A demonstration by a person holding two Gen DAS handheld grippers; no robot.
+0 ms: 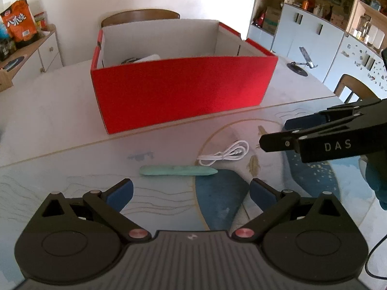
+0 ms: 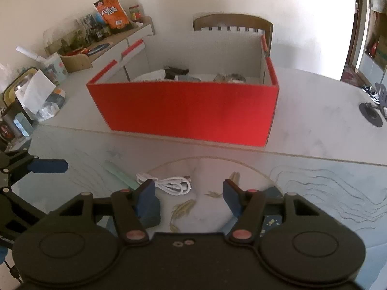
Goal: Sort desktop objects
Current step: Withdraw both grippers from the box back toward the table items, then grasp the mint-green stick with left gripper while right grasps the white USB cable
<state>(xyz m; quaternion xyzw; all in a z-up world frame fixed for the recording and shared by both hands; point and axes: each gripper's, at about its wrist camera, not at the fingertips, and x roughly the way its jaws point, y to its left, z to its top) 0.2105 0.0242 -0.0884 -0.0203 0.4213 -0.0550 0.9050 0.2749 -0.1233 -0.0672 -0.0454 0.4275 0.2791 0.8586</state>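
Cable [image 2: 169,183] near box [image 2: 188,111], mat edge between

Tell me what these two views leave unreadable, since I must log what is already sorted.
- Contents of the red box: left wrist view, its front wall hides nearly all.
- Same contents: right wrist view shows only blurred dark and pale tops above the box rim.
- Green pen-like object: right wrist view, its near end is behind the right gripper.
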